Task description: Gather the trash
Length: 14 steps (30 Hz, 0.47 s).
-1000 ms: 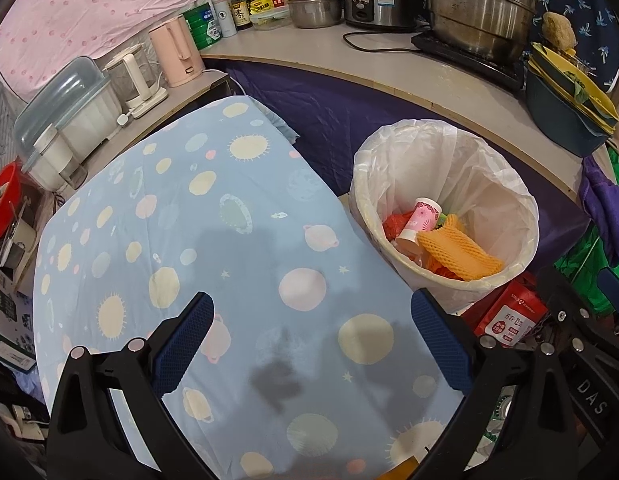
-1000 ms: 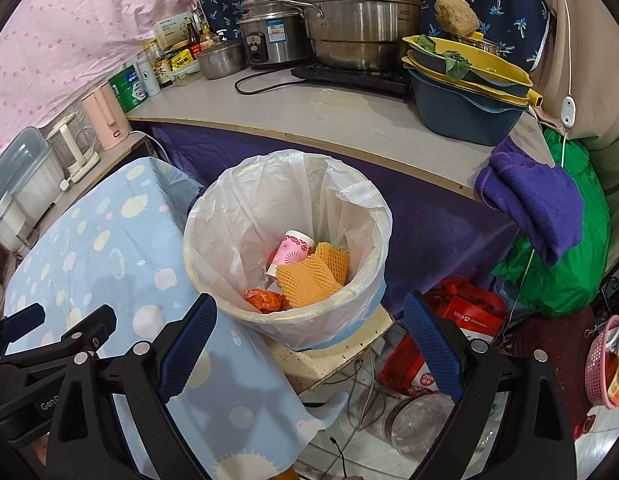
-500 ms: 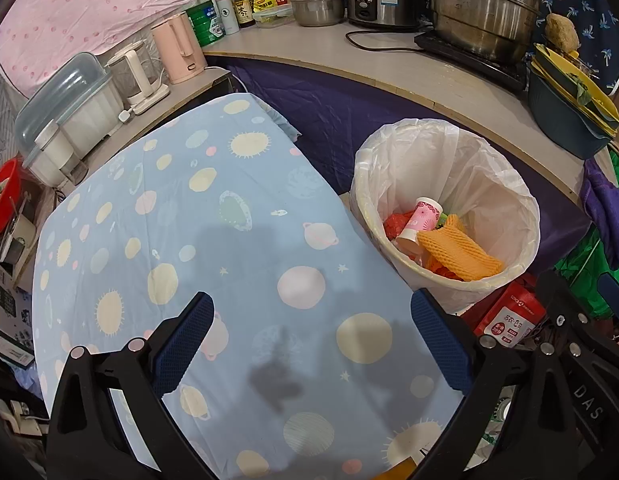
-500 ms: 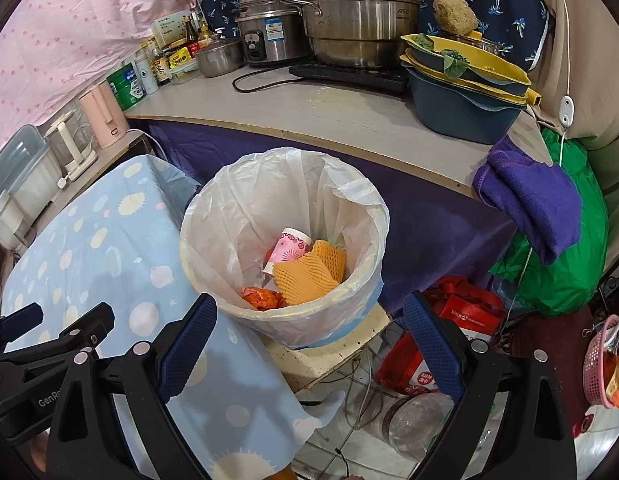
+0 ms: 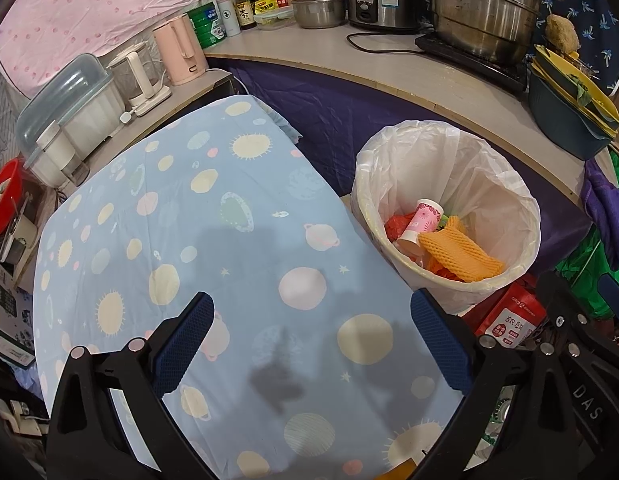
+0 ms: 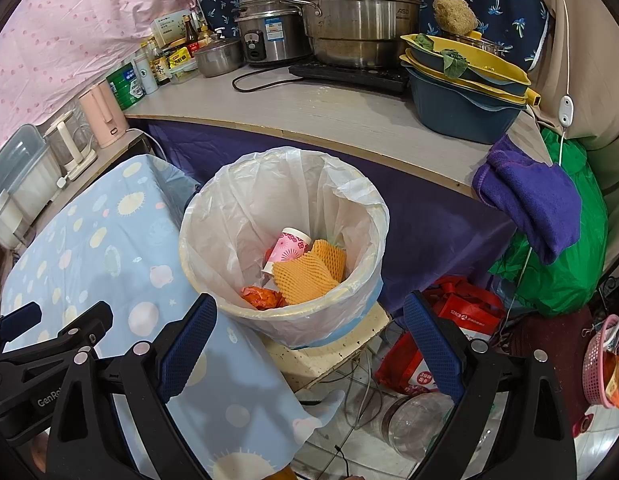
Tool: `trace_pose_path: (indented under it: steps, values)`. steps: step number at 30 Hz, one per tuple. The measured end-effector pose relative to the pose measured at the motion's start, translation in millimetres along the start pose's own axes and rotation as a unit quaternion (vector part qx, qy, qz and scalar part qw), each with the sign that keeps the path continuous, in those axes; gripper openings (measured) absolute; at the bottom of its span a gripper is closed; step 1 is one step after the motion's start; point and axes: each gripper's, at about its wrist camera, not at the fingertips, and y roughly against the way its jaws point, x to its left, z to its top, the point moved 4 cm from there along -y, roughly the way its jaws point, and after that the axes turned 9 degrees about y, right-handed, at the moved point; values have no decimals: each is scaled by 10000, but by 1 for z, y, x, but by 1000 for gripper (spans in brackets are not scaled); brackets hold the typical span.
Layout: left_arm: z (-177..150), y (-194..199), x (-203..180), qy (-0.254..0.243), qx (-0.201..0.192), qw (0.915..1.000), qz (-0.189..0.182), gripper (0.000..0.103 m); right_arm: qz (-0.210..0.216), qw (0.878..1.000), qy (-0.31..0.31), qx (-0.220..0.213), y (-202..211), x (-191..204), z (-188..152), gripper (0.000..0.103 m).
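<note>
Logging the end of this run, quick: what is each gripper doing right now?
Left gripper: open, holding nothing, over the blue tablecloth.
Right gripper: open, holding nothing, near the trash bin.

Bin (image 6: 229, 280) right of table (image 5: 149, 220), before counter (image 6: 309, 116); cup (image 6: 287, 250) inside.

1. Tablecloth (image 5: 213, 240) surface: bare, open to approach from above.
2. Trash bin (image 6: 213, 220) mouth: unobstructed; cup (image 6: 289, 246) and orange foam net (image 6: 305, 276) lie low inside.
3. Counter edge (image 6: 349, 136) stands close behind the bin.
</note>
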Motion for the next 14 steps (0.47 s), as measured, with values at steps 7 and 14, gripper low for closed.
trace_pose_path:
  steps: [7, 14]
  values:
    - [0, 0, 0, -3, -5, 10000, 0, 94, -15, 10000, 4, -4, 0, 0, 0, 91]
    - [2, 3, 1, -20, -60, 10000, 0, 94, -43, 10000, 13, -11, 0, -5, -1, 91]
